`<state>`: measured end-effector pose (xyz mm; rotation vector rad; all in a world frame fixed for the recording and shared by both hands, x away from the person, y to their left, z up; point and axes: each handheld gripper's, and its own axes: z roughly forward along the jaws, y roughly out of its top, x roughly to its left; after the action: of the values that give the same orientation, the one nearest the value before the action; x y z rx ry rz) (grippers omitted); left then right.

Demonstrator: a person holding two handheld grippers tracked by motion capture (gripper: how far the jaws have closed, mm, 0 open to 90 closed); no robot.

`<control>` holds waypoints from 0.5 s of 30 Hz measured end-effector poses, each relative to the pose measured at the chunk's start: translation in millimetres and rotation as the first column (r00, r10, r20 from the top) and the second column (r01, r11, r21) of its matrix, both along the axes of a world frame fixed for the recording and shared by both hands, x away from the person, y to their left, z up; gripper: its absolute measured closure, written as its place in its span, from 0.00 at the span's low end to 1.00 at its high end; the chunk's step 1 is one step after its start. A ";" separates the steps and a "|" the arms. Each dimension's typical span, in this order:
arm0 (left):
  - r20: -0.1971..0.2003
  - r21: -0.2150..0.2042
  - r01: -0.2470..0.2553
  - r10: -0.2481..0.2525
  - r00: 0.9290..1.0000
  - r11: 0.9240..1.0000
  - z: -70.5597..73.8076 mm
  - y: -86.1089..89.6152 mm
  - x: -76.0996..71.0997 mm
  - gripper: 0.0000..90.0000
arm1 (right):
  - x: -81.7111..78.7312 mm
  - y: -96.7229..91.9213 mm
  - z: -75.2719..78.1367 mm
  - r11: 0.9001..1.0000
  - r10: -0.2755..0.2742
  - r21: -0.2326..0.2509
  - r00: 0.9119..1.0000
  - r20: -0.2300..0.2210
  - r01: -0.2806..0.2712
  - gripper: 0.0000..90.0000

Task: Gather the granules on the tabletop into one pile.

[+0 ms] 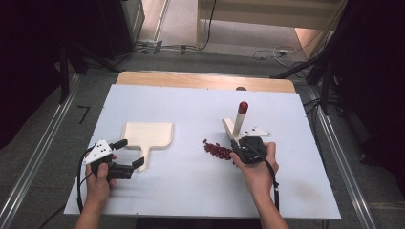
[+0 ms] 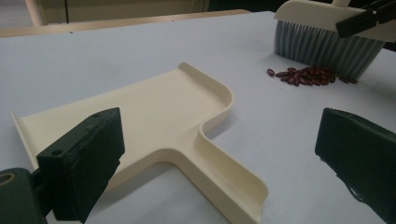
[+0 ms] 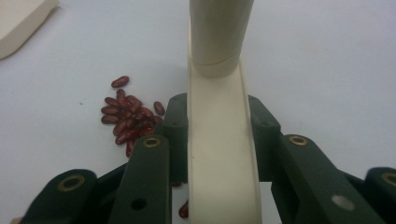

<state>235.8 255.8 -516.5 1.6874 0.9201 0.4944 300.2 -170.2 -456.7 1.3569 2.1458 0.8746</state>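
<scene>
The white table (image 1: 191,191) carries a cream dustpan (image 1: 148,133) lying flat, pan empty, handle pointing toward the person. The left gripper (image 1: 130,153) hovers with its jaws spread wide on either side of that handle (no contact). The right gripper (image 1: 242,149) is clamped on the cream head of a hand brush (image 3: 222,140), whose grey bristles touch a small pile of red kidney beans (image 1: 217,150) right of the dustpan.
</scene>
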 end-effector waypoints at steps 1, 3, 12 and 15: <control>0.000 0.000 0.000 0.000 1.000 1.000 0.0 0.0 0.0 0.02 | 1.0 2.3 0.1 1.000 0.003 0.000 1.000 0.001 -0.003 0.73; 0.000 0.000 0.000 0.000 1.000 1.000 0.0 0.0 0.1 0.02 | 2.6 7.4 0.7 1.000 0.010 -0.004 1.000 0.000 -0.010 0.73; 0.000 -0.001 -0.002 0.002 1.000 1.000 0.1 0.2 -0.2 0.02 | 9.4 12.8 10.8 0.998 0.066 0.000 0.998 0.015 -0.066 0.73; 0.000 -0.001 -0.001 0.001 1.000 1.000 0.1 0.5 -0.1 0.02 | 9.8 2.1 18.4 0.994 0.113 -0.011 0.994 0.014 -0.113 0.73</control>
<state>235.7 256.3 -516.4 1.6864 0.9208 0.4944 310.0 -168.1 -438.3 1.2310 2.2309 0.9124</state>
